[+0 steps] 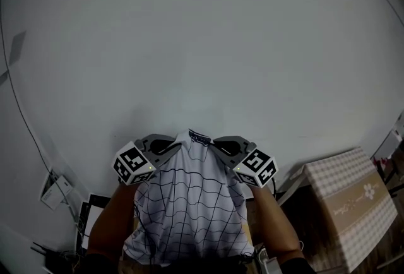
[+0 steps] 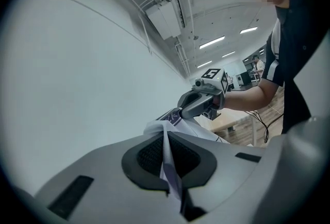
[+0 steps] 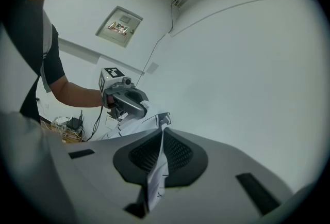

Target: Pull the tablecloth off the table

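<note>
1. Hanging from both tongs, the tablecloth [image 1: 189,203] is up in the air in front of the person, before a plain white wall [image 1: 202,45].
2. Left gripper [image 1: 166,144]: jaws clamped shut on the cloth's top left corner, with a fold pinched between the pads.
3. Right gripper [image 1: 225,145]: jaws likewise closed on the top right corner.
4. The top hem runs left to right between the two grippers, bunched and slack in the middle.
5. The long axis runs top to bottom; the cloth drops from the hem toward the person's body, between the forearms.
6. The cloth is white with a thin black grid.
7. Writing: a small dark tag [image 1: 199,136] at mid-hem has pale marks too small to read.
</note>
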The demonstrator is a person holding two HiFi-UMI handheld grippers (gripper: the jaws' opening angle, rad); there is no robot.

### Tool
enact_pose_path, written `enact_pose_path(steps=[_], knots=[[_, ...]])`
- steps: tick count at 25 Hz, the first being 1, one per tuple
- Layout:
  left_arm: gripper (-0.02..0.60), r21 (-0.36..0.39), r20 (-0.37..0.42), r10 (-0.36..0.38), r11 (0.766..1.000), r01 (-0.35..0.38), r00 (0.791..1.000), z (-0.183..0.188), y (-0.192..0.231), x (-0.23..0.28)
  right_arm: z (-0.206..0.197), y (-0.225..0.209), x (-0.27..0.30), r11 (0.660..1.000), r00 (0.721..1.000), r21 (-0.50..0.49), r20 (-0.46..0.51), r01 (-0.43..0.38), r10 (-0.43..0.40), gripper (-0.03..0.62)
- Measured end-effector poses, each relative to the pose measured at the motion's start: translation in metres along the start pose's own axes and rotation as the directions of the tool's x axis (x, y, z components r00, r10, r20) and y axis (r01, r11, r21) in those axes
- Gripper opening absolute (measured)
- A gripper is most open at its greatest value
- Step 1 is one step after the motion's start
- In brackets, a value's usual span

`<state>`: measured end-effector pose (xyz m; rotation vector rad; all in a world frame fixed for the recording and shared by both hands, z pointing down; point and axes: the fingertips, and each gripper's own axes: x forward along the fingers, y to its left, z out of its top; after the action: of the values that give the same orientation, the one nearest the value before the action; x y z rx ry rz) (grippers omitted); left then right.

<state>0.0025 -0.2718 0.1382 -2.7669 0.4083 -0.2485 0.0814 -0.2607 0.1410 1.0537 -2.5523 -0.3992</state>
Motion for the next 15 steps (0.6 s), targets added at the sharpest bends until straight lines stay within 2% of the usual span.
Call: enact_pose_path(steps=[8, 15], knots=[[0.012, -0.005, 0.060, 0.002, 1.000, -0.002, 0.998, 0.049, 0.052, 0.009, 0.051, -0.048, 0.008, 0.998, 0.999, -0.051, 0.022, 0.033, -0.032, 0.023], [0.012, 0.096, 0.117, 0.009, 0.995, -0.020, 0.993, 0.113, 0.032, -0.022, 0.113, -0.034, -0.023, 0.992, 0.992, -0.105, 0.116, 0.063, -0.050, 0.023]])
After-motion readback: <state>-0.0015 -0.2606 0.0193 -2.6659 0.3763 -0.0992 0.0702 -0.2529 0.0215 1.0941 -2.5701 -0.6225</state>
